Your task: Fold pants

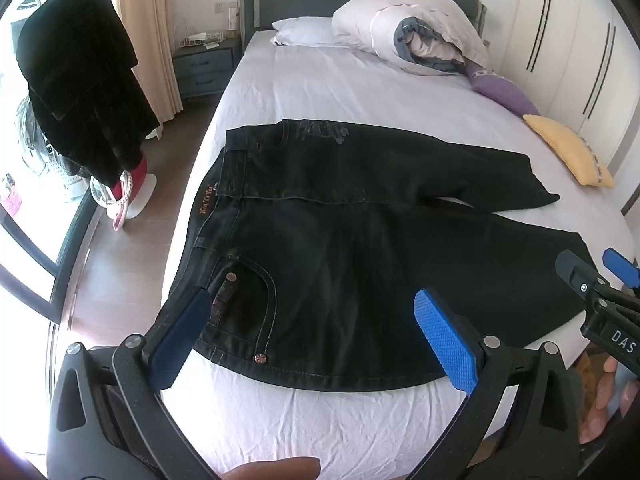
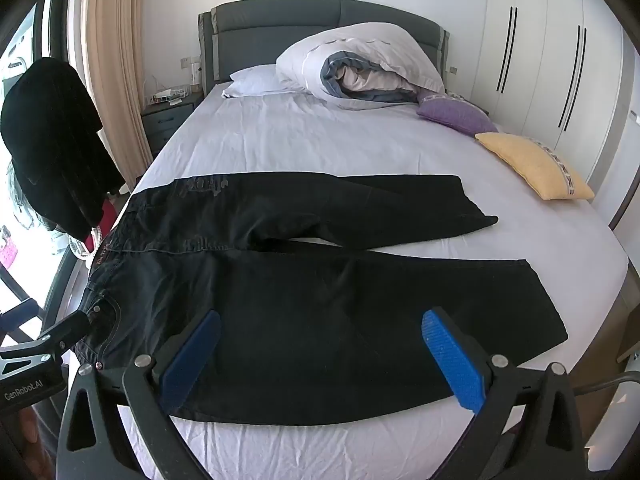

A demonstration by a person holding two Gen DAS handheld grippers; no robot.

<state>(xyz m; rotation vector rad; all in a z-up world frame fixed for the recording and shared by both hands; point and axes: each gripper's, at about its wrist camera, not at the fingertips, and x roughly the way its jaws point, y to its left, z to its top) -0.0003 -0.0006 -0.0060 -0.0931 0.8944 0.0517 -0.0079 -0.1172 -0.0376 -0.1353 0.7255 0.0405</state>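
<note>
Black pants (image 2: 304, 300) spread flat across the bed (image 2: 320, 144), waistband at its left edge, hems toward its right edge. Left gripper (image 1: 316, 336) over the hip pocket, right gripper (image 2: 320, 360) over the near leg; both jaws spread, pinching nothing. Best to pinch waistband and near hem, probably lifting together toward the far leg. One pants, two legs, four pillows, one rolled duvet (image 2: 360, 68).

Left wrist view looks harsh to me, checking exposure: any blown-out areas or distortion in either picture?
Left wrist view: window at the left edge blown out; black pants keep little detail. Right wrist view: fisheye bends the wardrobe doors; light is even on the bed sheet.
</note>
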